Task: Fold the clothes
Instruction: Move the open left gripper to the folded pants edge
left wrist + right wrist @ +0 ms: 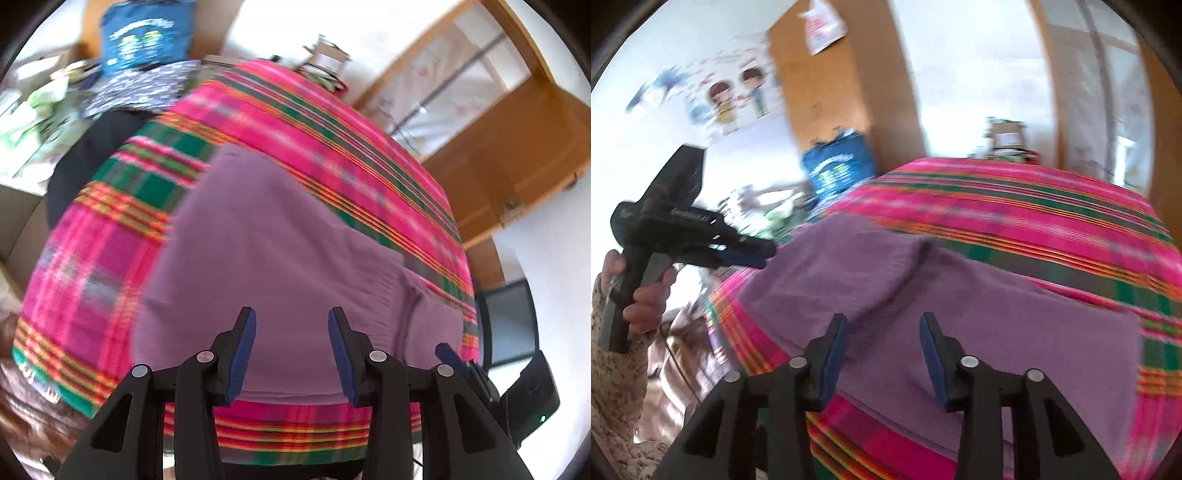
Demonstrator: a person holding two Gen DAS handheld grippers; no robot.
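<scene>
Garment [266,258] lying flat on cloth-covered surface [351,155], near front edge. My left gripper [291,325] above its near part, not touching from what I can see. Right gripper [884,328] same deal over garment's near edge. Bag [147,37] behind surface at far left, pile of stuff [40,110] left of it. Cupboard [517,147] off to right.

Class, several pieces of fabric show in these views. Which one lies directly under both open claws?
The purple garment, spread on the pink plaid cloth. The dark garment and blue printed bag sit farther off; left claw and right claw hover above the purple one.
</scene>
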